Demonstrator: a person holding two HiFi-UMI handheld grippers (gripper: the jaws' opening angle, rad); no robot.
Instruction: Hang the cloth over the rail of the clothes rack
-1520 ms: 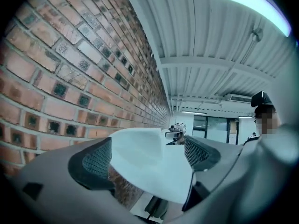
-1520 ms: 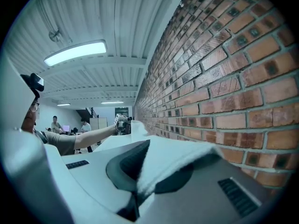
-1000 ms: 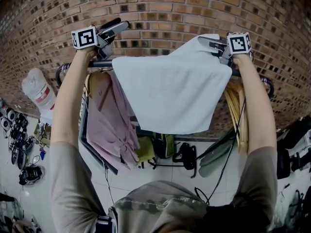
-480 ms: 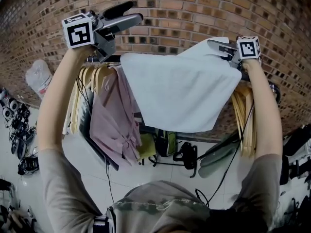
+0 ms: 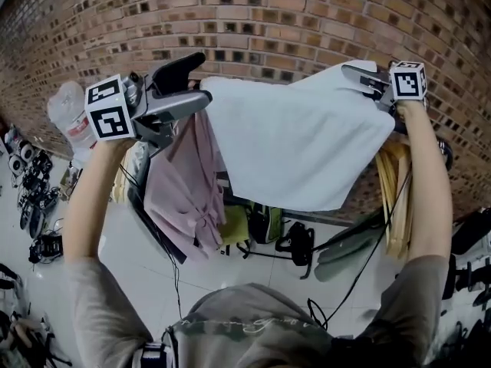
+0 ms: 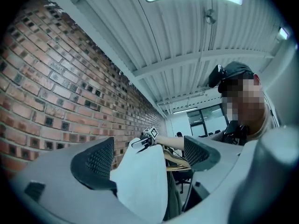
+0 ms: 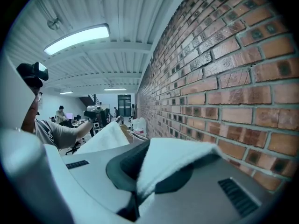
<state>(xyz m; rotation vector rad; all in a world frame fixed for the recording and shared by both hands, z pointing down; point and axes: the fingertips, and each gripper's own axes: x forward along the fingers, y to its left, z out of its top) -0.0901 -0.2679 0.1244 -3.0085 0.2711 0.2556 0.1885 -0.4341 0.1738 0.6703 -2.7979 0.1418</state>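
Left gripper: I am holding it at the upper left of the head view, just left of the cloth's edge. Its jaws are standing wide apart and pinching nothing. In its own view I am only seeing the cloth through the gap, beyond the pads.
Right gripper: at the upper right, its jaws are pressing together on a top corner of the cloth. In its own view the white fabric is bunching out between the pads.
Cloth: it is hanging as a wide white sheet across the upper middle of the head view, in front of the brick wall. Its top edge is running from beside the left gripper up to the right one.
Done so far: I am judging the cloth to be raised to rail height and spread out, with its left corner already free.
Left to do: I am judging that the right corner needs letting go, once I am sure the fabric is lying over the bar.
Rail: the cloth is covering nearly all of it. Only a dark curve at the right, which I am taking for its end, is showing.
Hard to tell: no view is showing whether any fabric is falling behind the bar, so I cannot say it is truly draped.
Nearby: a pink garment is hanging at lower left of the cloth and wooden hangers at its right, both partly hidden.
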